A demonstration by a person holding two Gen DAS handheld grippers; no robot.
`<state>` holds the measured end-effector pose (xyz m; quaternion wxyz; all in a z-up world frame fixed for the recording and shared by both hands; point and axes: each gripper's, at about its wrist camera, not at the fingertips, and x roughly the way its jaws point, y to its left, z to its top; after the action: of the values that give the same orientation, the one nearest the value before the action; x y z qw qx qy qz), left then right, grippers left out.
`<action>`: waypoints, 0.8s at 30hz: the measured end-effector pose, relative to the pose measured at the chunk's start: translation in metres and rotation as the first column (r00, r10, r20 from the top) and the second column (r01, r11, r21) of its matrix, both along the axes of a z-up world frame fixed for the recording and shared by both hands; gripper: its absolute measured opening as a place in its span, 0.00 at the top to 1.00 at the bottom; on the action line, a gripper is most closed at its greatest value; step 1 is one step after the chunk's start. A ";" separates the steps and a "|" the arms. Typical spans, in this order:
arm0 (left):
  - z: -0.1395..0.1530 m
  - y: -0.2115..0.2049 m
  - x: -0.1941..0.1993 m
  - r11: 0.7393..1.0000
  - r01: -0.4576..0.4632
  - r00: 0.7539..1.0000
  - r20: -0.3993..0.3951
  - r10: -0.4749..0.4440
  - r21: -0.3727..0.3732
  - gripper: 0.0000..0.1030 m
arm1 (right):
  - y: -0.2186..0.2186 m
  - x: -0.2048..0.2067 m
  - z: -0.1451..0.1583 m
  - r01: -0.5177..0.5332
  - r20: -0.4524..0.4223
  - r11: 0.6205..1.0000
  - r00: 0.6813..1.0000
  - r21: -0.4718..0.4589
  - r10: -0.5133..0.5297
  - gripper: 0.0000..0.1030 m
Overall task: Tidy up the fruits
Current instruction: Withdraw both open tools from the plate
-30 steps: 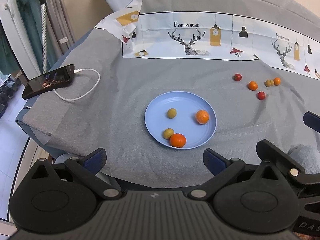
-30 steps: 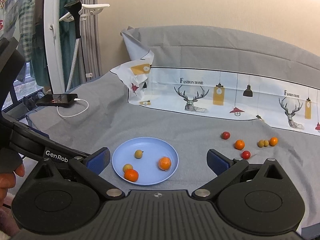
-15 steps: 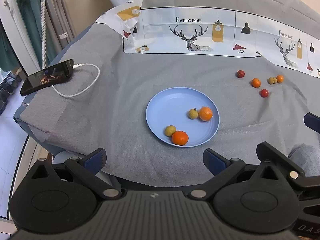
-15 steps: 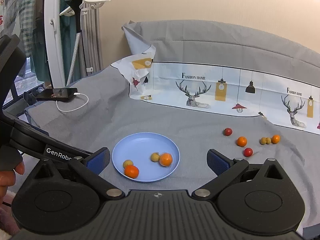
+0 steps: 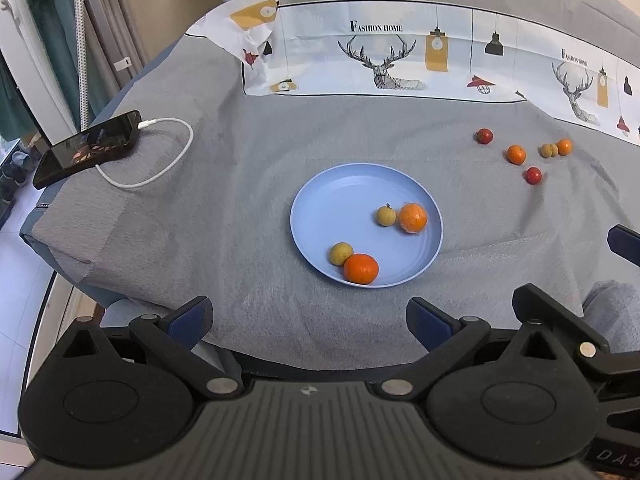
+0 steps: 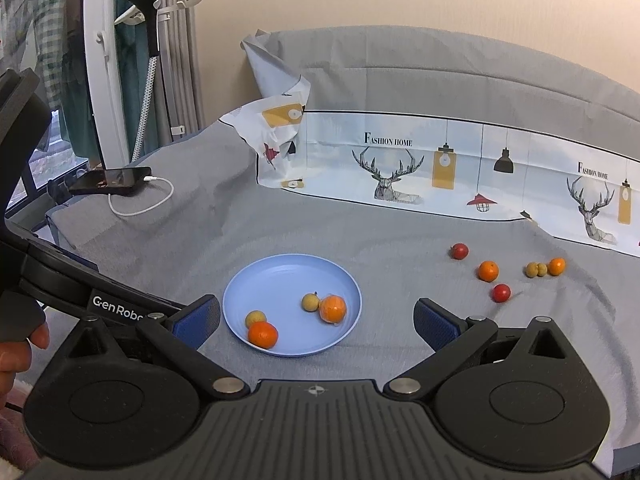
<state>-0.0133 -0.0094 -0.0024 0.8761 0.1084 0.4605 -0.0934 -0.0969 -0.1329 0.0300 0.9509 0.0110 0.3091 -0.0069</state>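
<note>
A blue plate [image 5: 320, 200] [image 6: 280, 272] lies on the grey cloth. It holds two oranges [image 5: 361, 268] [image 5: 413, 217] and two small yellow-green fruits [image 5: 341, 253] [image 5: 386, 215]. Loose fruit lies to the right of the plate: two red ones [image 6: 459, 251] [image 6: 501, 292], two oranges [image 6: 488, 271] [image 6: 556, 266] and a yellow-green pair [image 6: 535, 269]. My left gripper [image 5: 310, 322] is open and holds nothing, short of the plate's near rim. My right gripper [image 6: 316, 322] is open too and holds nothing; it hangs over the plate's near side.
A black phone [image 5: 86, 148] with a white cable [image 5: 160, 160] lies at the cloth's left edge. A printed deer cloth [image 5: 400, 60] runs along the back. The table's left edge drops to the floor. A hand [image 6: 16, 344] holds the left tool.
One small yellow-green fruit rolled right across the plate and came to rest against the right-hand orange. Both grippers stayed open and shifted only slightly.
</note>
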 end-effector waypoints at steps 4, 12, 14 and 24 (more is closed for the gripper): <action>-0.004 -0.003 0.004 1.000 0.002 1.000 -0.013 -0.001 0.009 0.00 | -0.002 0.003 -0.004 0.002 -0.013 1.000 1.000 0.011 -0.002 0.01; -0.012 -0.013 0.012 0.999 0.015 0.999 -0.032 -0.013 0.040 0.00 | -0.010 0.011 -0.012 0.009 -0.038 0.999 0.999 0.033 -0.008 0.01; -0.014 -0.017 0.014 0.999 0.018 0.999 -0.038 -0.016 0.048 0.00 | -0.012 0.013 -0.015 0.014 -0.046 0.999 0.999 0.041 -0.012 0.01; -0.026 -0.039 0.026 0.995 0.050 0.996 -0.074 -0.043 0.091 0.00 | -0.027 0.023 -0.028 0.044 -0.084 0.996 0.996 0.079 -0.038 0.01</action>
<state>0.0130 -0.0485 -0.0282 0.8505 0.1562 0.4929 -0.0960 -0.0739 -0.1604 0.0021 0.9358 0.0555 0.3478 -0.0144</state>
